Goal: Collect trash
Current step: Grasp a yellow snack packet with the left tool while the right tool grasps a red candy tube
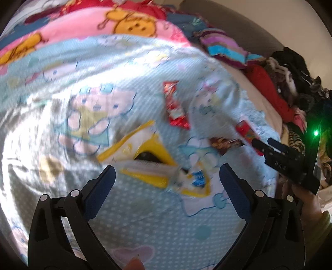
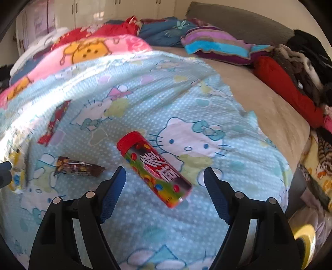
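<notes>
Trash lies on a light blue cartoon-cat bedsheet (image 2: 186,99). My left gripper (image 1: 167,172) is open just above a yellow and white plastic bag (image 1: 145,160). A red wrapper (image 1: 175,106) lies beyond it, and a brown snack wrapper (image 1: 225,143) to the right. My right gripper (image 2: 164,176) is open, its jaws either side of a red-capped candy tube (image 2: 153,168) that lies on the sheet. The brown wrapper (image 2: 79,167) and the red wrapper (image 2: 55,122) lie to its left. The right gripper also shows in the left wrist view (image 1: 264,145), beside the tube (image 1: 247,130).
Pink and red blankets (image 2: 89,47) are piled at the far side. A striped pillow (image 2: 217,45) and red and dark clothes (image 2: 290,83) lie at the right along a grey headboard (image 2: 238,18). The bare beige mattress (image 2: 269,112) shows at the right.
</notes>
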Motion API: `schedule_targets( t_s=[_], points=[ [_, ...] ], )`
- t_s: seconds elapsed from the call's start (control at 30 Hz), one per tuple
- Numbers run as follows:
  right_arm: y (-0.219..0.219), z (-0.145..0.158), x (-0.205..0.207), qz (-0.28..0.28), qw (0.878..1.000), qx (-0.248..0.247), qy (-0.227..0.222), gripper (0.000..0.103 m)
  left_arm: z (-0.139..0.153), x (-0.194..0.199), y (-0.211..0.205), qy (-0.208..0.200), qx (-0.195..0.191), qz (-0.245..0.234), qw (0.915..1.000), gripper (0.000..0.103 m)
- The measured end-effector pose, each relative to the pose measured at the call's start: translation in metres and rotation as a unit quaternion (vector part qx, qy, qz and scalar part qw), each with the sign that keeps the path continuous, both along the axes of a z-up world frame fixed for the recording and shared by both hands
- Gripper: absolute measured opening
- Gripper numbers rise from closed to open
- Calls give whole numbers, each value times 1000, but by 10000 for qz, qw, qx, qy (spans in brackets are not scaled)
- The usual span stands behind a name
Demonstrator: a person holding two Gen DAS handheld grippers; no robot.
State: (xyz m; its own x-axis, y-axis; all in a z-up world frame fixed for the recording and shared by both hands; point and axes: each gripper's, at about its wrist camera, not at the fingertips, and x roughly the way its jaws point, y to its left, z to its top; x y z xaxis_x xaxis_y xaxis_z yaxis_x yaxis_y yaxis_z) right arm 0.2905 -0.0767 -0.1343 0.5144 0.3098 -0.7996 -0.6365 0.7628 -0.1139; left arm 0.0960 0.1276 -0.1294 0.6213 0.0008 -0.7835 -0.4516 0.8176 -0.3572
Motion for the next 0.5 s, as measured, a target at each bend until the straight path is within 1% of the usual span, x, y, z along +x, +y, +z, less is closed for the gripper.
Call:
schedule_targets(
  t_s=[0.07,0.13,0.17,0.2,0.23,0.27,0.33,0.47,0.5],
  points=[
    [9,-9,3,95,9997,-208,33,68,-9,-1,4,62,-238,63,9997,92],
    [14,-17,6,191,9993,-301,142,55,-12,-3,7,14,-340,128,9993,92],
    [15,-18,6,233,9992,-231,220,48,-12,-3,7,-10,-370,138,9992,92],
    [15,-19,7,232,9992,-148,305,40,-12,-3,8,-30,-416,156,9990,92],
    [14,-19,6,206,9991,-83,359,35,-12,-4,10,-81,-496,209,9985,92],
    [13,-20,5,152,9990,-4,414,34,-12,-4,11,-104,-536,234,9982,92],
    [9,-20,1,39,9989,128,448,32,-13,-4,12,-101,-540,267,9981,86],
    [-8,-16,-6,-227,9953,665,668,31,-12,-4,14,-111,-510,294,9982,68],
    [-14,-15,-8,-303,9934,821,744,30,-12,-4,14,-116,-514,277,9982,67]
  ],
)
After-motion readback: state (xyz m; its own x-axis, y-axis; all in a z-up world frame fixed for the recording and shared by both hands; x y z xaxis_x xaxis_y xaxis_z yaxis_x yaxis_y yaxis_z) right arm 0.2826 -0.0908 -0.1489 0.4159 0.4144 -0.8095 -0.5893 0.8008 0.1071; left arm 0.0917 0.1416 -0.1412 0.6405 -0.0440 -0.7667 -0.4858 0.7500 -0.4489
